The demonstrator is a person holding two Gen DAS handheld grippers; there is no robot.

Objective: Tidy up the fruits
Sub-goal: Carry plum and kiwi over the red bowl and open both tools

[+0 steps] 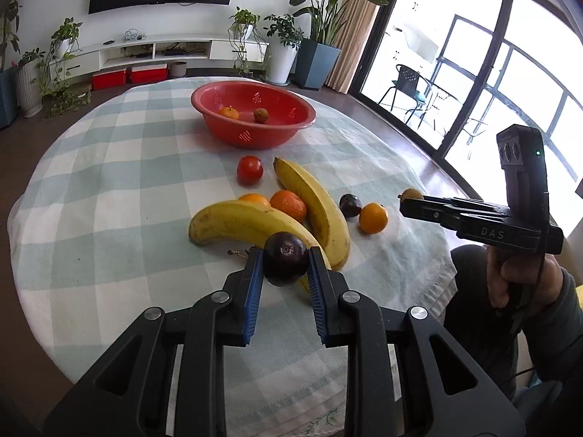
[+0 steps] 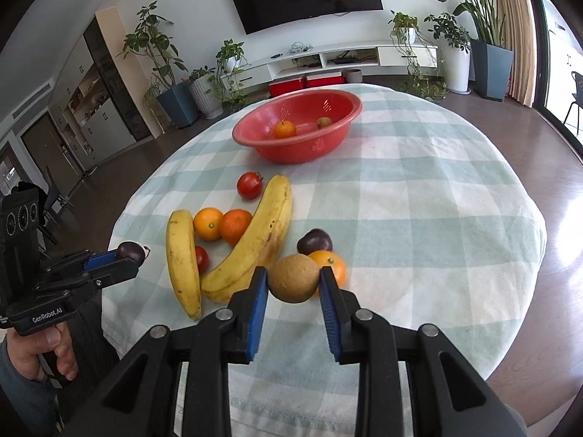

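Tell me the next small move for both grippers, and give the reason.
Probably carry both forward to the red basket and release. The left gripper already clamps a dark purple fruit, the right gripper a brown round fruit, both lifted; two fruits already lie inside.

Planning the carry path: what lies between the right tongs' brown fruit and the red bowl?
In the right wrist view, beyond the brown fruit: a dark plum, an orange, then bare cloth to the red bowl.

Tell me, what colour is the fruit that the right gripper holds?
Brownish tan. The round fruit sits in the right gripper, clearest in the right wrist view.
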